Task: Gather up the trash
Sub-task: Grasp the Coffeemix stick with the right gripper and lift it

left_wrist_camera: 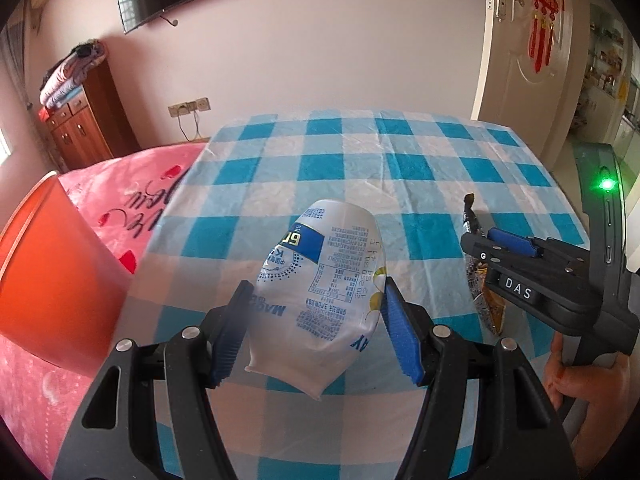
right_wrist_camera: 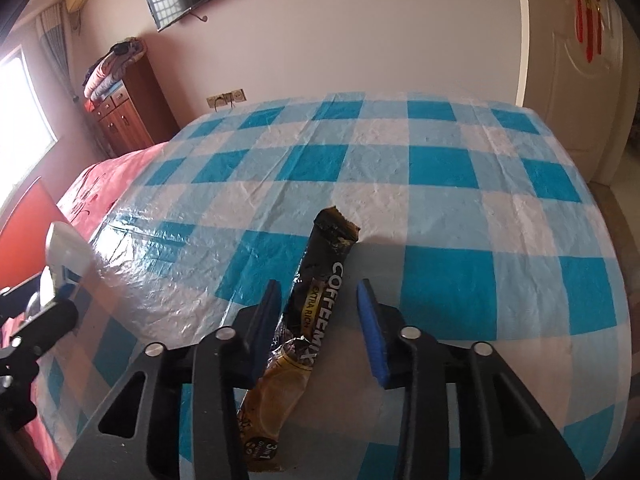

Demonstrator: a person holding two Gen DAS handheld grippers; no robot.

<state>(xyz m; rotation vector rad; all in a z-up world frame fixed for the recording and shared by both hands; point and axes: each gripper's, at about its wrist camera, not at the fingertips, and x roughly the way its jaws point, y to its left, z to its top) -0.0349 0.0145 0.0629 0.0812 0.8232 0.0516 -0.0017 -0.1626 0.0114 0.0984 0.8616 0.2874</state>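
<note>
My left gripper (left_wrist_camera: 318, 282) is shut on a white milk pouch (left_wrist_camera: 320, 300) with blue print and holds it clear of the checked table (left_wrist_camera: 360, 160). The pouch also shows at the left edge of the right wrist view (right_wrist_camera: 64, 252). A black and gold coffee-mix sachet (right_wrist_camera: 320, 312) runs lengthwise between the jaws of my right gripper (right_wrist_camera: 318, 286). It leans on the left pad (right_wrist_camera: 266, 320), and a gap is left to the right pad (right_wrist_camera: 372, 336). From the left wrist view the right gripper (left_wrist_camera: 476, 260) straddles the sachet (left_wrist_camera: 488, 308) at the table's right side.
An orange-red container (left_wrist_camera: 48, 280) stands left of the table, beside a pink bed cover (left_wrist_camera: 132, 188). A person's hand (left_wrist_camera: 580, 376) grips the right tool's handle. A wooden cabinet (left_wrist_camera: 80, 120) stands at the back left and a door (left_wrist_camera: 520, 60) at the back right.
</note>
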